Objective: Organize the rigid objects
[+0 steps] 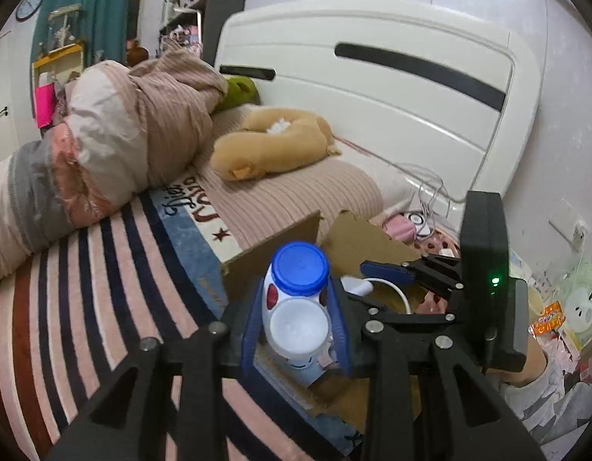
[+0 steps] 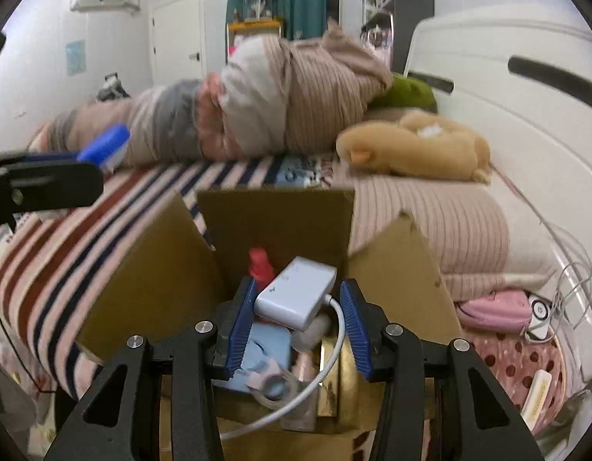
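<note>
My left gripper (image 1: 296,322) is shut on a white plastic bottle with a blue cap (image 1: 298,299) and holds it over the near edge of an open cardboard box (image 1: 273,246). In the right wrist view the box (image 2: 276,223) stands against the bed with several items inside. My right gripper (image 2: 296,319) is over the box with its blue pads (image 2: 240,319) apart. A white adapter with a cable (image 2: 296,292) lies between them, touching the left pad only. The left gripper with the bottle (image 2: 104,148) shows at the left edge.
The striped bedspread (image 1: 85,288) carries a bundled quilt (image 1: 104,146) and a tan plush toy (image 1: 273,146). A white headboard (image 1: 372,88) stands behind. A pink pouch (image 2: 495,307) and cables lie right of the box. A red item (image 2: 259,263) and a blue packet (image 2: 265,345) sit inside.
</note>
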`<move>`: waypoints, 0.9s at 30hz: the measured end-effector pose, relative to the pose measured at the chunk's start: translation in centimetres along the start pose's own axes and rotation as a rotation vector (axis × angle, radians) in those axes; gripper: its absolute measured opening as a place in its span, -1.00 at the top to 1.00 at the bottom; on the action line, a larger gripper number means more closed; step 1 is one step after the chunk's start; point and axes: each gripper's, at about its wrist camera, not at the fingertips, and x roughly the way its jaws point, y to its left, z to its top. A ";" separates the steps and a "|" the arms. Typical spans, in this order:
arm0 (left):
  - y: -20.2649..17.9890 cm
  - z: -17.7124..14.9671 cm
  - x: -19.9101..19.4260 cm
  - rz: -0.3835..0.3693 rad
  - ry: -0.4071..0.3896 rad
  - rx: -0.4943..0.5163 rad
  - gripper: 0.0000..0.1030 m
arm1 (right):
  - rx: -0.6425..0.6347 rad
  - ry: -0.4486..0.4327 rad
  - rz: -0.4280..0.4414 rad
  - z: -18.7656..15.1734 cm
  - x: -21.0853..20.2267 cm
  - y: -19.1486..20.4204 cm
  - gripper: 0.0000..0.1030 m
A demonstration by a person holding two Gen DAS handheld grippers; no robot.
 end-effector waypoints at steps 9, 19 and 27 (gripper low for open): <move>-0.5 0.3 2.5 0.009 0.062 0.022 0.43 | -0.007 0.040 -0.002 -0.5 1.2 -1.0 0.04; -1.6 0.8 5.2 0.019 0.144 0.066 0.43 | -0.015 0.000 0.032 -1.1 0.1 -1.2 -0.06; -2.7 1.9 9.0 0.039 0.226 0.123 0.43 | -0.031 0.000 0.045 -1.7 0.1 -1.6 -0.06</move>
